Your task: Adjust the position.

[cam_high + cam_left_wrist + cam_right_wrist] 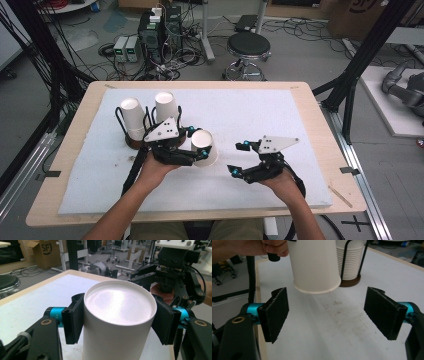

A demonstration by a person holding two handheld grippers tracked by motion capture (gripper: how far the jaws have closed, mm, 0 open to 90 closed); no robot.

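A white paper cup hangs upside down and tilted above the white mat, with my left gripper shut on its sides. In the left gripper view the cup's flat base faces the camera between the two black pads. My right gripper stands open to the right of the cup, with nothing between its fingers. In the right gripper view the cup hangs with its rim down ahead of the open right gripper, beyond its pads. The right gripper is also seen past the cup in the left gripper view.
Two stacks of white cups stand upside down in a black wire holder with a brown base at the mat's back left. The white mat covers a wooden table. A stool and cables lie beyond.
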